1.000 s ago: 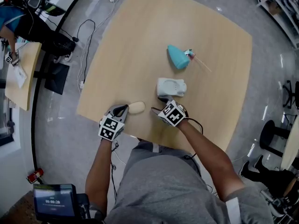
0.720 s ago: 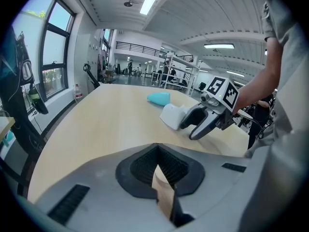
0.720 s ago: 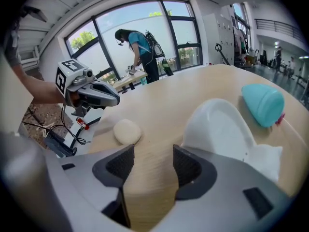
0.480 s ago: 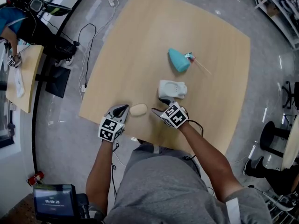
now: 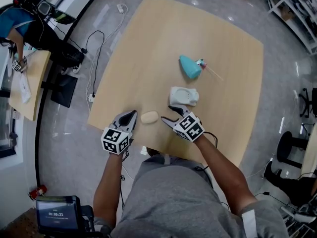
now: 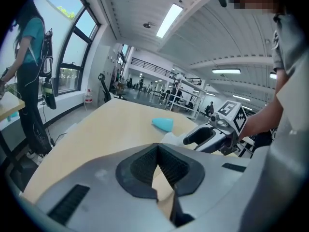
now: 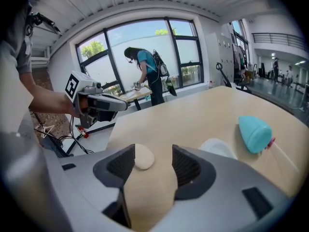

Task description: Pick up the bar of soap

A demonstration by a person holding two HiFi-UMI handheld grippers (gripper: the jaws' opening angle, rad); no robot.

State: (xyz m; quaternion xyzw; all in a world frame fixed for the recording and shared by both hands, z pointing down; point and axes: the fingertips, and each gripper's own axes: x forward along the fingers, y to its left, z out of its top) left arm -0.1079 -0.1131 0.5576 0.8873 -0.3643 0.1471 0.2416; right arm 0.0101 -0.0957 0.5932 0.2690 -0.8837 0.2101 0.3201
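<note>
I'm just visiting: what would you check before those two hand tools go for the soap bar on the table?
1. The soap lies free on the table, nothing on it: ok.
2. The right tool has its jaws apart: ok.
3. The soap sits between those jaws: not ok; it lies ahead of the tips, toward one side.
4. The left tool is clear of the soap: cannot tell; it is shut and very near it.
5. The white dish stands apart from the soap: ok.

Fingers [image 7: 119, 166] of the right gripper [image 7: 153, 154] hide part of the bar of soap [image 7: 145, 157].
</note>
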